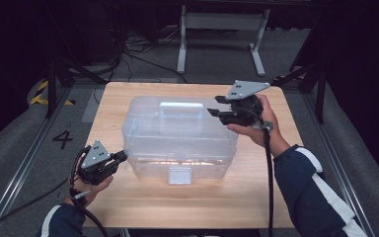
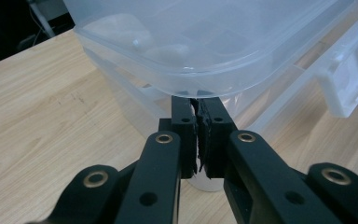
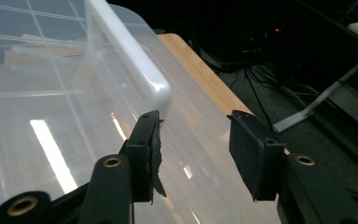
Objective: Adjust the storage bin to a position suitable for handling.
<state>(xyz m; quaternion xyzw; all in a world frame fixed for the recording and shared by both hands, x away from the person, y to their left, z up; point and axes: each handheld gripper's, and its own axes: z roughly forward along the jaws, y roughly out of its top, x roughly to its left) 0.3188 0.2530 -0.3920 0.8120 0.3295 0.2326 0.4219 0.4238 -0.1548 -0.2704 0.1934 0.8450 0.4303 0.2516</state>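
One readable mark: a single digit on the floor.
A black "4" (image 1: pixel 62 139) is marked on the grey floor (image 1: pixel 24 148), left of the tabletop (image 1: pixel 256 197); nothing else legible anywhere.

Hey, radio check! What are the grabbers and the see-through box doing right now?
Left gripper shut at box corner. Right gripper open above lid, near handle. Nothing in the way.

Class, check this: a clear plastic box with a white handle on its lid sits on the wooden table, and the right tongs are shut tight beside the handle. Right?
Not quite. The right tongs are open, with a gap between the jaws, as the right gripper view shows. The rest holds: the clear plastic box with its white handle sits on the wooden table.
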